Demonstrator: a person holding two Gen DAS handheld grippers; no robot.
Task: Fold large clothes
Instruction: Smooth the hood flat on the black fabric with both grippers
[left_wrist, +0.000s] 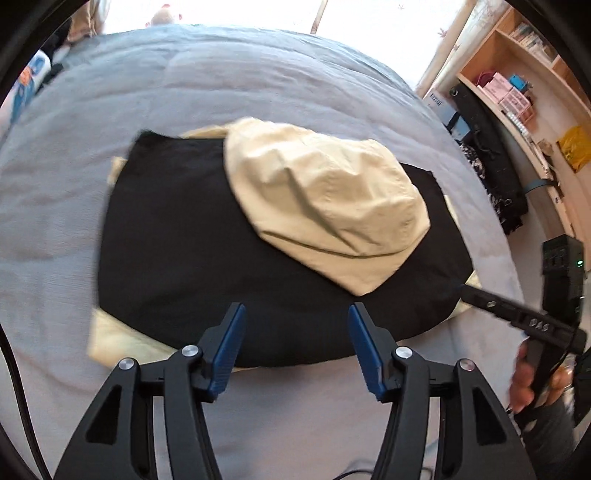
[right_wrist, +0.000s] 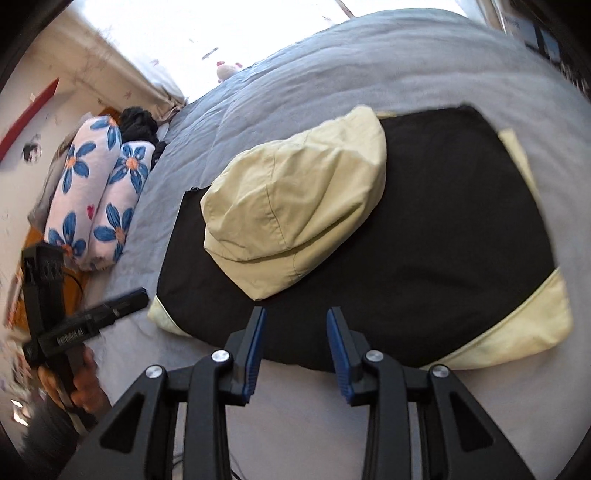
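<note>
A: How far along is the fold?

B: The jacket (left_wrist: 280, 266) lies as a compact black rectangle in the middle of the bed (left_wrist: 221, 85), with cream corners showing at its edges. Its cream hood (left_wrist: 325, 214) is flipped over onto the black panel. That looks like a late stage: sides apparently tucked in, hood laid down.

A: And what remains?

B: Probably one more fold, bringing the near edge over toward the far edge, then smoothing. The hood is rumpled, not flat.

A: Are the grippers holding anything?

B: No. The left gripper (left_wrist: 297, 334) hangs above the near edge, fingers spread, nothing between them. The right gripper (right_wrist: 295, 341) hangs likewise, fingers parted less widely, also empty.

A: Anything else on the bed?

B: Flowered pillows (right_wrist: 96, 195) along one side edge, well apart from the jacket.
</note>
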